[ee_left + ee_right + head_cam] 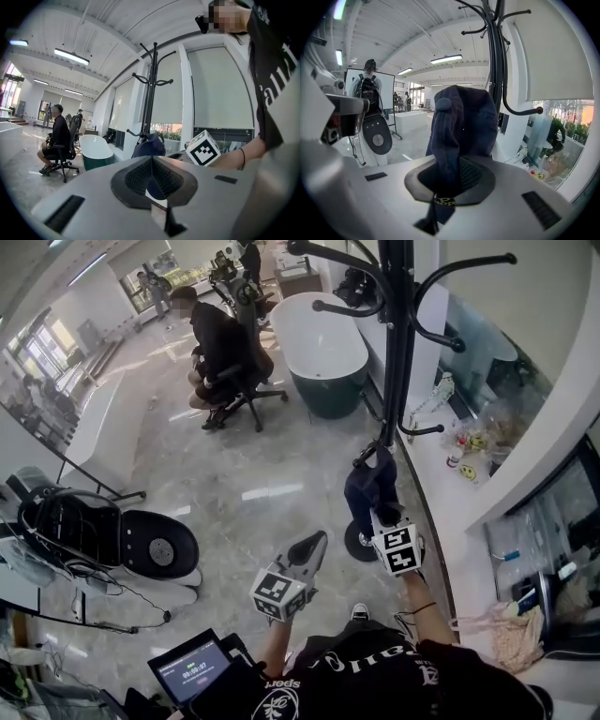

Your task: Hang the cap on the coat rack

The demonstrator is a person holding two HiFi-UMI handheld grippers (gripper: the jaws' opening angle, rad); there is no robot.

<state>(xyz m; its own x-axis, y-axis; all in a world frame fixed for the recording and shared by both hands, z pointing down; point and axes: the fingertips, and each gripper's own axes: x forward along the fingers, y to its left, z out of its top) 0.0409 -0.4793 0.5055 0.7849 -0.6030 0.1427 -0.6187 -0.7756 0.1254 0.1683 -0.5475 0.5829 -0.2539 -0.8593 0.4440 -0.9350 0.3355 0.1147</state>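
Navy cloth cap (pixel 464 122) pinched in right gripper (pixel 451 180), black curved-hook coat rack (pixel 397 343)

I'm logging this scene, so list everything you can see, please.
Coat rack: one, black, straight ahead.
Cap: one, dark blue, in the right gripper, by the rack.
Bathtub: one, white and green, beyond the rack.
Seated person: one, dark clothes, on a chair left of the bathtub.
Machine: one, white with black disc, far left.
Tablet: one, black, bottom left.
Left gripper: one, grey, shut, empty.
Right gripper: one, grey, shut on the cap.
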